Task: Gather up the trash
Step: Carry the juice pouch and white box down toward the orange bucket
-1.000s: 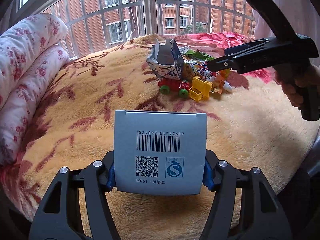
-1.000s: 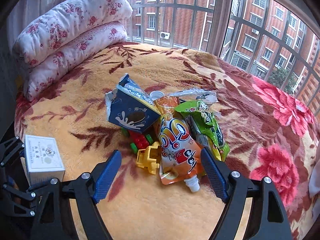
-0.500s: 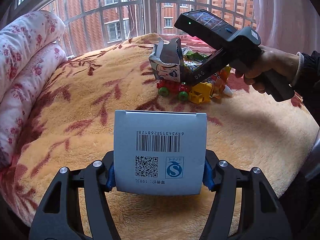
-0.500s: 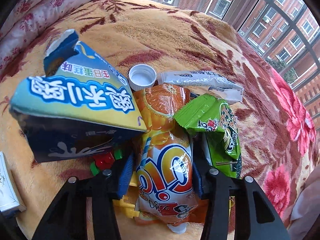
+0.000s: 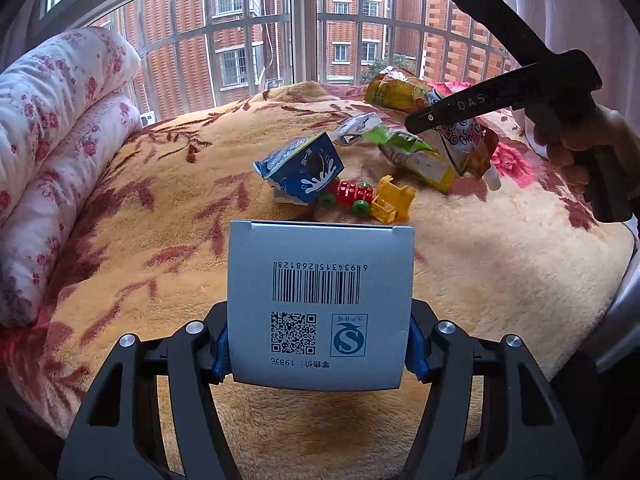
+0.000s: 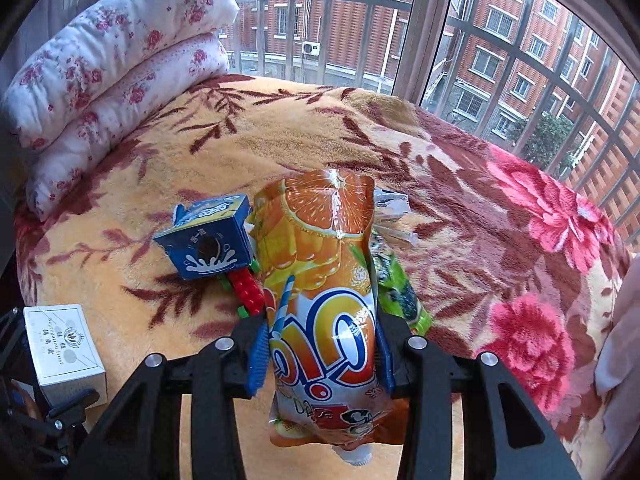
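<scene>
My left gripper (image 5: 318, 350) is shut on a grey box (image 5: 320, 304) with a barcode, held above the bed's near edge; the box also shows in the right wrist view (image 6: 64, 350). My right gripper (image 6: 322, 356) is shut on an orange juice pouch (image 6: 324, 300) and holds it lifted off the blanket; the pouch also shows in the left wrist view (image 5: 460, 128). A torn blue milk carton (image 6: 208, 240) (image 5: 304, 168), a green snack wrapper (image 6: 400, 292) (image 5: 416, 156) and a silver wrapper (image 5: 356, 124) lie on the blanket.
A red toy car (image 5: 348, 194) and a yellow toy piece (image 5: 390, 200) lie by the carton. The orange floral blanket (image 5: 160, 240) covers the bed. Two rolled flowered quilts (image 6: 112, 64) lie at the left. A barred window (image 5: 304, 20) stands behind the bed.
My right gripper closed on the orange pouch and lifted it off the pile. The blue carton tipped onto its side. My left gripper still holds the grey box.
</scene>
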